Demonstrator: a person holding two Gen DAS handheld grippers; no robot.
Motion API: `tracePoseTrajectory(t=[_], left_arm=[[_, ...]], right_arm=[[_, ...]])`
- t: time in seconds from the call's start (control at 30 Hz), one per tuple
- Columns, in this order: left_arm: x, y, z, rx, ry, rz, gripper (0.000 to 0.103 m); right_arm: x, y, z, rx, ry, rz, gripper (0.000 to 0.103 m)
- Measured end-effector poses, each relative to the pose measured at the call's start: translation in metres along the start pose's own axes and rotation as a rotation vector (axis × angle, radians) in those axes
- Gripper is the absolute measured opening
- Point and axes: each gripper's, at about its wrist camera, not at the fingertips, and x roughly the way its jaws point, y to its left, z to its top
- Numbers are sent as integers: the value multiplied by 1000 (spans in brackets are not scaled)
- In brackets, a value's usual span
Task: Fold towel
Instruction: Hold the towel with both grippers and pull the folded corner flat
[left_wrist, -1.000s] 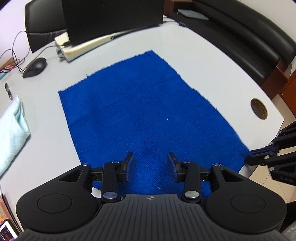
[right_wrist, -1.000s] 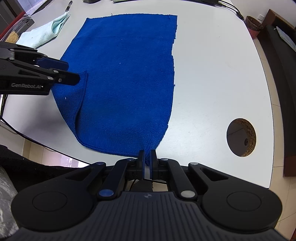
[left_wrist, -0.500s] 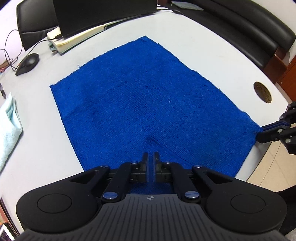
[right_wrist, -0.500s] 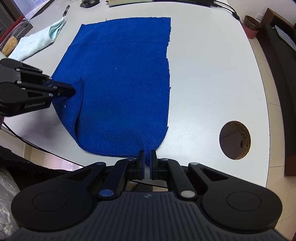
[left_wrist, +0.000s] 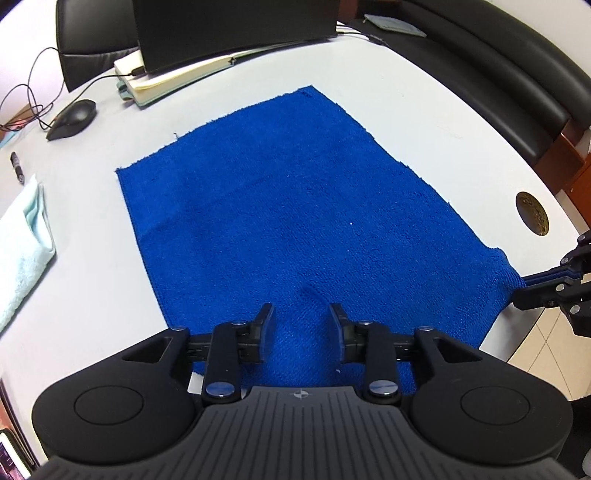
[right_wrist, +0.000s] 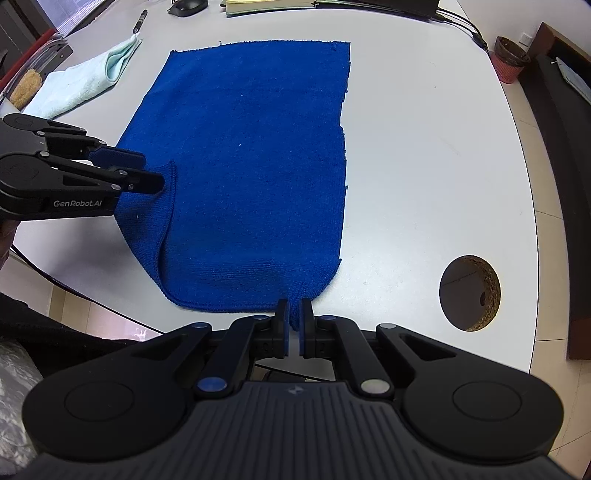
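A blue towel (left_wrist: 295, 221) lies spread flat on the white table (left_wrist: 406, 92); it also shows in the right wrist view (right_wrist: 251, 166). My left gripper (left_wrist: 301, 319) is open, its fingers straddling a raised crease at the towel's near left corner; it shows from the side in the right wrist view (right_wrist: 147, 173). My right gripper (right_wrist: 293, 321) is shut on the towel's near right corner at the table edge; it appears at the right edge of the left wrist view (left_wrist: 528, 288).
A folded pale green towel (left_wrist: 22, 236) lies to the left. A mouse (left_wrist: 72, 118), a pen (left_wrist: 16, 166), a notebook (left_wrist: 177, 74) and a dark monitor (left_wrist: 232, 26) stand at the back. A round cable hole (right_wrist: 469, 291) is on the right.
My left gripper, shut half a second ago, has opened over the towel's near left corner and let it go. The right gripper stays shut on its corner.
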Motion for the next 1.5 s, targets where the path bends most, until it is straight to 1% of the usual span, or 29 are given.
tracePoseTrajectory(t=[0.13, 0.23, 0.3, 0.37, 0.47, 0.5, 0.57, 0.67, 0.9, 1.1, 1.37, 1.5], left_arm=[[6, 0, 0, 15, 17, -6, 38], [9, 0, -1, 36, 12, -2, 39], [10, -1, -3, 51, 7, -2, 35], [9, -4, -5, 80, -6, 5, 30], [8, -8, -6, 92, -8, 12, 13], [7, -9, -6, 86, -9, 12, 10], [5, -8, -7, 69, -13, 12, 9], [-2, -1, -6, 10, -26, 0, 9], [-29, 13, -11, -85, -98, -26, 6], [-49, 16, -19, -126, -138, -37, 6], [-71, 21, -36, -178, -151, -51, 6], [-83, 27, -42, -218, -177, -52, 6]], right_arm=[[1, 0, 0, 3, 2, -3, 5], [1, 0, 0, 8, 3, -6, 5], [2, 0, 0, 11, 4, -6, 5], [2, 0, 0, 15, 5, -7, 5], [2, 0, 1, 18, 2, -10, 5], [2, -1, 1, 19, 1, -10, 5], [1, -1, 2, 19, 1, -11, 5], [0, 0, 4, 19, 1, -10, 5], [-4, -2, 6, 27, 1, -1, 5], [-11, -3, 6, 42, 2, 11, 5], [-22, -3, 4, 49, 30, 50, 5], [-29, -2, 4, 49, 29, 70, 5]])
